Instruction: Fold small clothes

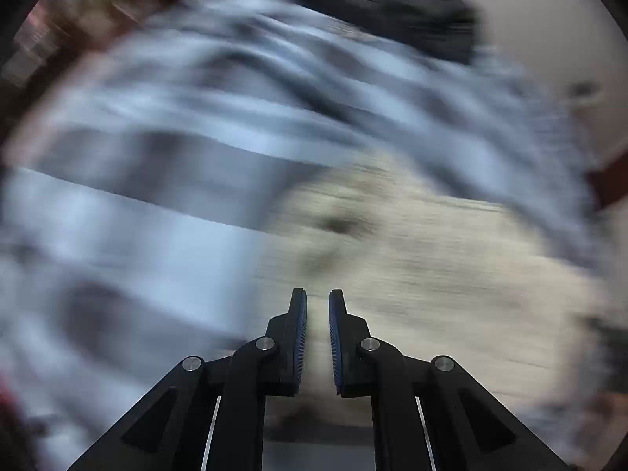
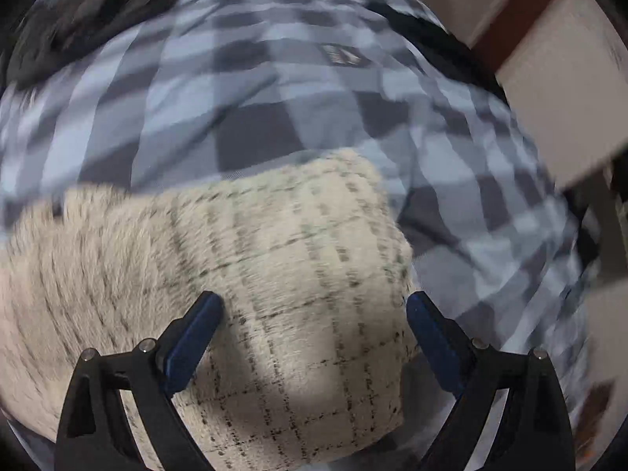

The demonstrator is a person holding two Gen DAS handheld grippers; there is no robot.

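While both wrist views are smeared by motion blur, the main things can still be made out: a cream garment with thin dark grid lines (image 2: 282, 274) lies on a blue-grey checked cloth (image 2: 243, 90) that spreads under it and beyond it toward 12 o'clock and 3 o'clock in the right wrist view. Its right edge is rounded and runs down near the right-hand finger. The right gripper (image 2: 314, 306) points steeply down over the garment with its jaws wide apart, one blue pad at 9 o'clock over the cream fabric and the other at 3 o'clock over the garment's edge; nothing is clamped between them. In the left wrist view the left gripper (image 1: 318, 298) has its jaws drawn nearly together with only a narrow slit left, empty, over the cream fabric (image 1: 412, 267), with the checked cloth (image 1: 137, 216) streaked across from 9 to 1 o'clock. A dark heap (image 1: 392, 4) sits at 12 o'clock beyond the checked cloth, too blurred to identify
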